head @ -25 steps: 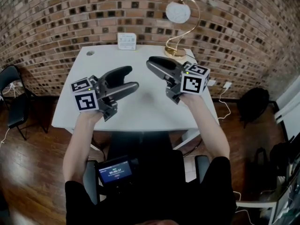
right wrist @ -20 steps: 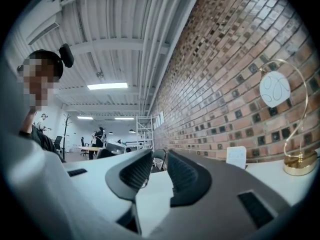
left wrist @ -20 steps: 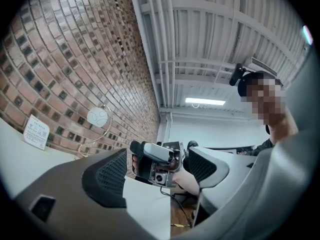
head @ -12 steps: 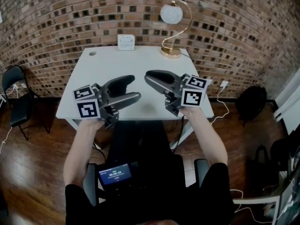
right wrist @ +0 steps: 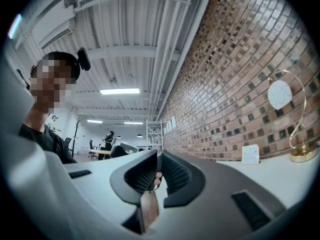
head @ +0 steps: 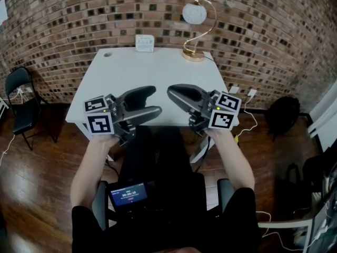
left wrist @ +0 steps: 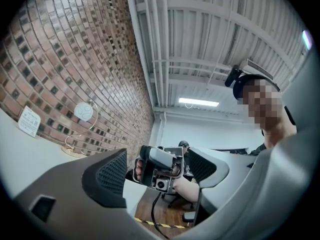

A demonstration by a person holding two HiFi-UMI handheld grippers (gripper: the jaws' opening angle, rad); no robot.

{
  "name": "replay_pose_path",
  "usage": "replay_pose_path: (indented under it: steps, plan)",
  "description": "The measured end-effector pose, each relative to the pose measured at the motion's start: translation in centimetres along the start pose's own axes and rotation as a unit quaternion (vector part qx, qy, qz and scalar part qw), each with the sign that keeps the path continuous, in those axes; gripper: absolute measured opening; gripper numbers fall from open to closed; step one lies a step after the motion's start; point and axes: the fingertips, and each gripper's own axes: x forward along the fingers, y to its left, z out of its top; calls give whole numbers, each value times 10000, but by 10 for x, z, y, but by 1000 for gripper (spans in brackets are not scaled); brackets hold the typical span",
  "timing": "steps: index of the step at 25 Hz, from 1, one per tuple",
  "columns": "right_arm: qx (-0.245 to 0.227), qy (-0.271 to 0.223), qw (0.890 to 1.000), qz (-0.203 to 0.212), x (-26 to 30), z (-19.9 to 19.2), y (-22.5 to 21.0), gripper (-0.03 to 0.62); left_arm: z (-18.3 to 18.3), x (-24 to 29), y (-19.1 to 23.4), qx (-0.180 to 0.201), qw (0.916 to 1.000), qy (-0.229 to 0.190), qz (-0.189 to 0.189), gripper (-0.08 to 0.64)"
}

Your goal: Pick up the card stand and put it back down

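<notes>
1. Nearest in the head view, a small screen (head: pixel 128 195) glowed low in front of the person. Two forearms reached forward from there.
2. The left gripper (head: pixel 156 100) was held over the near edge of the white table (head: pixel 158 70). Its jaws stood wide apart with nothing in them. Through the gap, the left gripper view showed only the other gripper and the hand that held it (the head view could not give this look).
3. The right gripper (head: pixel 171 93) was beside it and pointed toward it. Its jaws had just been closing and stood almost together, with nothing between them. In the head view they looked like one dark piece. Only the right gripper view showed the thin slit.
4. The card stand (head: pixel 144 42) stood upright at the far edge of the table, just in front of the brick wall (head: pixel 68 20). It was well apart from both grippers.
5. A gold lamp (head: pixel 195 13) with a round white shade stood to the right of the stand.
6. Around the table there was a wooden floor (head: pixel 37 178), and a black chair (head: pixel 18 101) stood at the left.
7. Only the gripper views showed the white ceiling (left wrist: pixel 200 34) with its pipes and a light strip (left wrist: pixel 198 102).
</notes>
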Motion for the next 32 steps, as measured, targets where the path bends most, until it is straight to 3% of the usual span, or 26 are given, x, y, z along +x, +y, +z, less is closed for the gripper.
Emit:
replay_pose_path:
  steps: [12, 19, 32]
  plan:
    - [-279, -323, 9989, 199, -11, 13, 53, 18, -4, 2, -21, -83, 9999, 44, -87, 385]
    - [-202, -314, 9991, 224, -20, 10, 55, 17, -5, 8, -21, -75, 9999, 125, -67, 385]
    - [-526, -242, 9979, 279, -7, 16, 64, 15, -2, -2, -19, -37, 9999, 93, -43, 385]
